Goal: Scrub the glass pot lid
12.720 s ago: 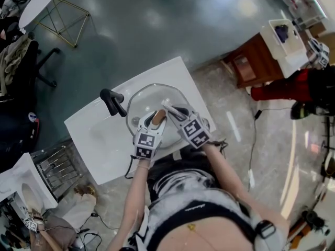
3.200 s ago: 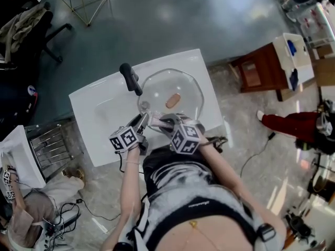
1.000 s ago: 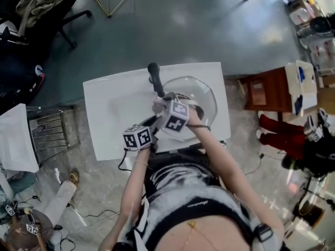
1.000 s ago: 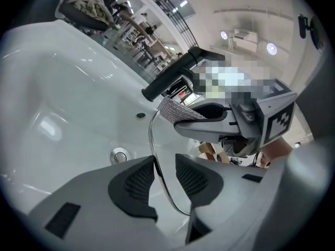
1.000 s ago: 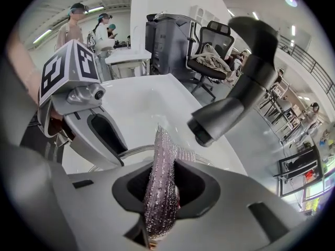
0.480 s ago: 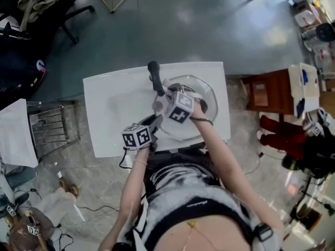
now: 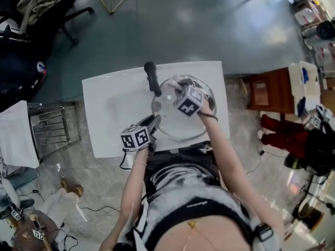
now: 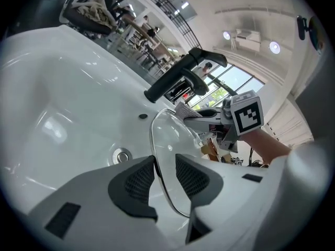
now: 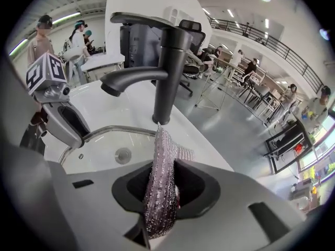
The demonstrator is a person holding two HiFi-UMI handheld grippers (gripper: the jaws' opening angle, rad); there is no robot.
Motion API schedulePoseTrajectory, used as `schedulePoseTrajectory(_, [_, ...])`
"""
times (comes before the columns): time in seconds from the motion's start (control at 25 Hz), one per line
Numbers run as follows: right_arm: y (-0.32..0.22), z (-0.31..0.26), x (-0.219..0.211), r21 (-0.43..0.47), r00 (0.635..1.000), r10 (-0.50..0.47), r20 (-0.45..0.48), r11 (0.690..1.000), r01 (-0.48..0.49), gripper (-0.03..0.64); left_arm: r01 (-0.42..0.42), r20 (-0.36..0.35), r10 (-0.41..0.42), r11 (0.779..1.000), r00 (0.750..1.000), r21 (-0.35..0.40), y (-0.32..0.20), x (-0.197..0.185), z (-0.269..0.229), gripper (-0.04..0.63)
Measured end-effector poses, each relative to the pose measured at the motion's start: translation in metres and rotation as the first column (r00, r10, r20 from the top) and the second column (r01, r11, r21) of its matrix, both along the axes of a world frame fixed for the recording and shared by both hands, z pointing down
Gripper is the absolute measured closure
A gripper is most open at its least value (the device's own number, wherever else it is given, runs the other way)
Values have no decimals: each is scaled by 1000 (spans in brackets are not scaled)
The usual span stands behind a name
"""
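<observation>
A large round glass pot lid stands tilted over the white sink counter. My left gripper is shut on its near rim; in the left gripper view the metal-edged lid runs up between the dark pads. My right gripper is over the lid's far part beside the black faucet, shut on a silvery mesh scrubbing cloth. The cloth sticks up from the right gripper, above the lid's rim. The cloth touches the lid's top edge.
The sink drain lies under the lid. A wooden side table stands right of the counter, with a person's red-clad legs by it. A metal rack sits on the floor to the left, and an office chair at the far left.
My right gripper has carried the cloth away from me across the lid, from the near middle to the far part by the faucet. The left gripper has kept its hold in place.
</observation>
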State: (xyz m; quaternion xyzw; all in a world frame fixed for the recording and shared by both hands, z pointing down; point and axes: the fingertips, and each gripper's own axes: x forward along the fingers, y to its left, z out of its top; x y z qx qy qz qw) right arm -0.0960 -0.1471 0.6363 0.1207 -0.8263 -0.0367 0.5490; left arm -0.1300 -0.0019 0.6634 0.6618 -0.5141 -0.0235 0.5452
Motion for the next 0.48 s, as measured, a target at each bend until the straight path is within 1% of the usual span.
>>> schedulePoseTrajectory(0.2, [-15, -2, 22, -35, 995, 95, 14, 995, -94, 522, 4, -2, -4, 1000, 1000, -2, 0, -4, -1, 468])
schedulePoseTrajectory(0.36, [-28, -1, 48, -44, 984, 176, 23, 984, -175, 523, 7, 1, -7, 1000, 1000, -3, -1, -2, -1, 468])
schedulePoseTrajectory(0.48, [-30, -1, 59, -49, 977, 209, 37, 977, -207, 523, 15, 1, -15, 1000, 1000, -3, -2, -4, -2, 468])
